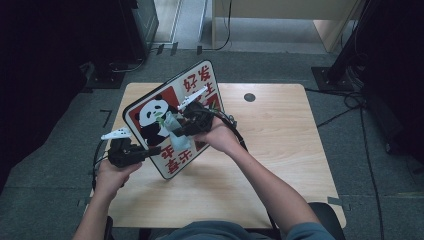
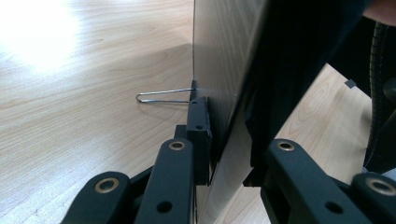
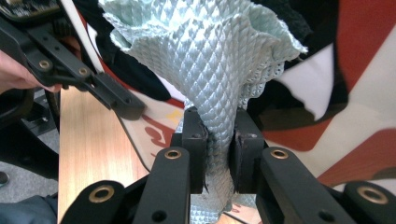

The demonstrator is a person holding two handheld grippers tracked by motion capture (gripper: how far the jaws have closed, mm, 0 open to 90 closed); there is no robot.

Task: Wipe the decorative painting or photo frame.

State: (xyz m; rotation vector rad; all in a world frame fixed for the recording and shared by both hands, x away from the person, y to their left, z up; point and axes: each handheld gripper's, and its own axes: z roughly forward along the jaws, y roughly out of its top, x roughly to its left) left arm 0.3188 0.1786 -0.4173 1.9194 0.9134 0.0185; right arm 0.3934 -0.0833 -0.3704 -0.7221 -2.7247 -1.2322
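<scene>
Cloth (image 3: 210, 65) pinched between right gripper (image 3: 218, 154) fingers (image 3: 194, 149)

A square sign board (image 1: 172, 120) with rounded corners stood tilted on one corner near the left edge of the desk (image 1: 280, 150), its face turned toward the person. It showed a black-and-white panda on a red panel, with red characters on white along two sides. A pale blue-green cloth (image 3: 205, 60) with a woven diamond texture was bunched and fanned out, pressed against the panda picture on the board's face.
</scene>
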